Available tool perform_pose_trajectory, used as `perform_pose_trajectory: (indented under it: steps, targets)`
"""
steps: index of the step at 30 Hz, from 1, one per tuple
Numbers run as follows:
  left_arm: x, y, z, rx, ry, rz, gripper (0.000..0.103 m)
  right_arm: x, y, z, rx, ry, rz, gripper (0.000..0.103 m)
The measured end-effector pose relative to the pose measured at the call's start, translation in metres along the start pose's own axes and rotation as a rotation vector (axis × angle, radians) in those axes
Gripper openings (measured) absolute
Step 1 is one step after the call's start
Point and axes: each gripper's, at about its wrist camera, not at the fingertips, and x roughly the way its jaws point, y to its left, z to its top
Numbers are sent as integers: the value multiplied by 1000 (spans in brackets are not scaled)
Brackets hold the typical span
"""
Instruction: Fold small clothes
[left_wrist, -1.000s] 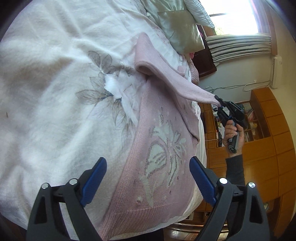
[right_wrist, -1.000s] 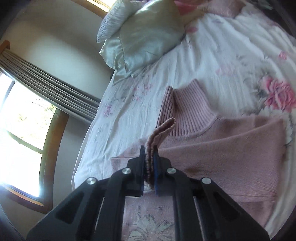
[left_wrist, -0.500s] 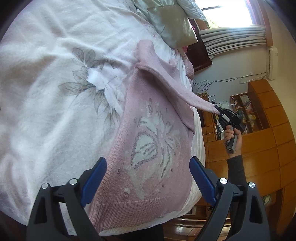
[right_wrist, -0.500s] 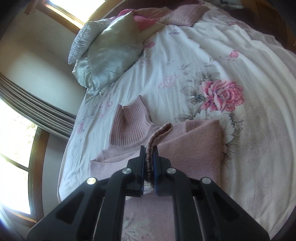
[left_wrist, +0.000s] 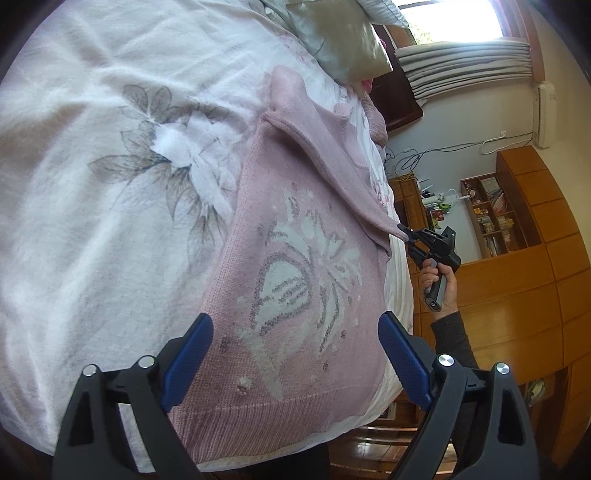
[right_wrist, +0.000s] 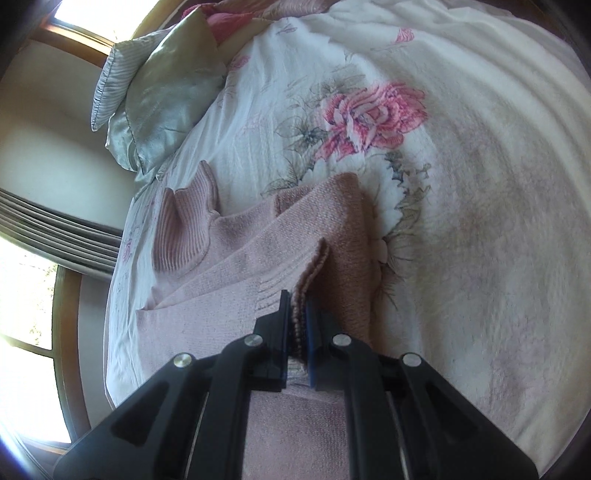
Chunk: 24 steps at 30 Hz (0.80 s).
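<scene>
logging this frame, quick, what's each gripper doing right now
Left gripper: open, holding nothing, above the pink sweater.
Right gripper: shut on the sweater's sleeve cuff.

Matt ribbed-knit pink sweater (left_wrist: 295, 266) on soft crinkled floral bedspread (left_wrist: 110, 184); satiny pillow (right_wrist: 162, 85); glossy wood cabinets (left_wrist: 517, 288).

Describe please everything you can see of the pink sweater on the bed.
The pink sweater is a soft knit with a ribbed high collar, ribbed hem and a white-and-grey flower motif on the front. It lies flat, front up, on the floral bedspread, hem near the bed's edge. One sleeve is pulled across the body, its ribbed cuff pinched in the right hand-held gripper.
</scene>
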Motion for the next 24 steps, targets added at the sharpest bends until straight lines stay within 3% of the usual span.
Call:
perform_pose_trajectory:
  steps: [3,7,12,13,15,21,24]
  targets:
    - [2,-4,4,10,6,2,91,-3,-13,-4,48,7,60,23]
    - [3,-20,19,61,14,2,91,-19,-28,-8,96,-16,88,25]
    - [13,-51,51,142,-4,-9,92,-10,-18,-15,41,35,69,24]
    - [16,-57,57,148,-6,-14,92,-7,-16,-15,33,38,57,24]
    - [22,-67,64,162,-2,-36,92,-3,-13,-16,9,39,38,5]
    - [43,-86,77,213,31,-29,92,-21,-19,-15,15,-22,44,4]
    - [50,-89,85,214,38,-35,92,-19,-24,-16,6,-6,32,4]
